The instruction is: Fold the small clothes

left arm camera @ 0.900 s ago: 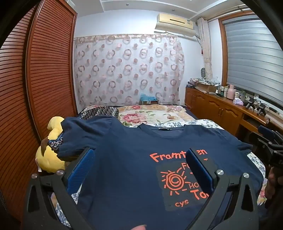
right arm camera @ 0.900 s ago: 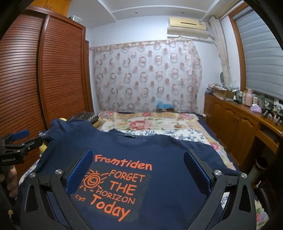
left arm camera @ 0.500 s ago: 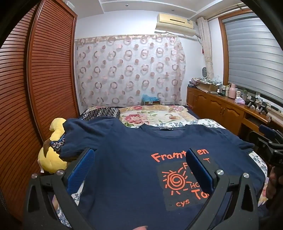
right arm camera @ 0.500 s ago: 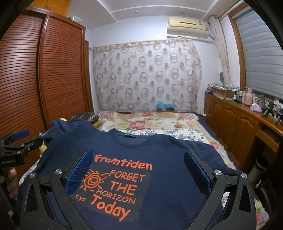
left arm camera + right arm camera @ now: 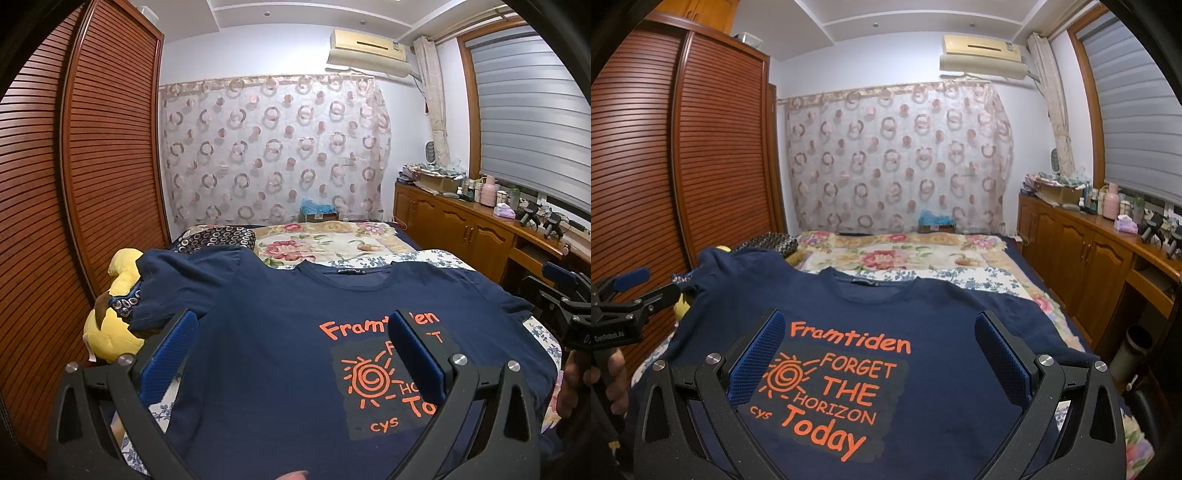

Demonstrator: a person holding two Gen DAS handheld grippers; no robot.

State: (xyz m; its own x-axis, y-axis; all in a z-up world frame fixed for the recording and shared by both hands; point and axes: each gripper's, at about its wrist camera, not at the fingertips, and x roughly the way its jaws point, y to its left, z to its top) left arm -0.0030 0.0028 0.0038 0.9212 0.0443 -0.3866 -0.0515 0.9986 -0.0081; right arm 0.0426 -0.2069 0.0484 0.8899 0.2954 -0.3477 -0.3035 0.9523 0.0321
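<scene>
— On the bed (image 5: 369, 243), item one?
— Navy T-shirt (image 5: 266, 362), spread flat and face up, collar toward the far end, hem toward the cameras. Orange print on a dark patch: "Framtiden", a spiral sun, "FORGET THE HORIZON Today", "cys".

— Sleeves?
— One sleeve lies out over a yellow plush toy (image 5: 110, 332) at the bed's wardrobe side; the other reaches toward the cabinet side. Whether the fabric is fully smooth at the near hem I cannot tell, since the gripper bodies cover it.

— Item two, left gripper (image 5: 295, 354)?
— Poised over the shirt's lower half, pointing slightly downward. Blue pads (image 5: 170, 354) stand wide apart, nothing between them but the view of cloth beneath; no contact visible.

— Item three, right gripper (image 5: 879, 354)?
— Same entry: fingers spread fully, framing the printed panel, clasping nothing. Each gripper also shows at the edge of the other's view, held by a hand (image 5: 613, 373).

— Bedding?
— Floral quilt (image 5: 905, 254) beyond the collar, a ring-patterned pillow (image 5: 218, 238) near the wardrobe.

— Surroundings?
— Slatted wooden wardrobe (image 5: 92, 166), circle-print curtain (image 5: 897, 158), air conditioner (image 5: 369, 51), wooden cabinet (image 5: 1082, 254) with bottles and clutter under a shuttered window.
</scene>
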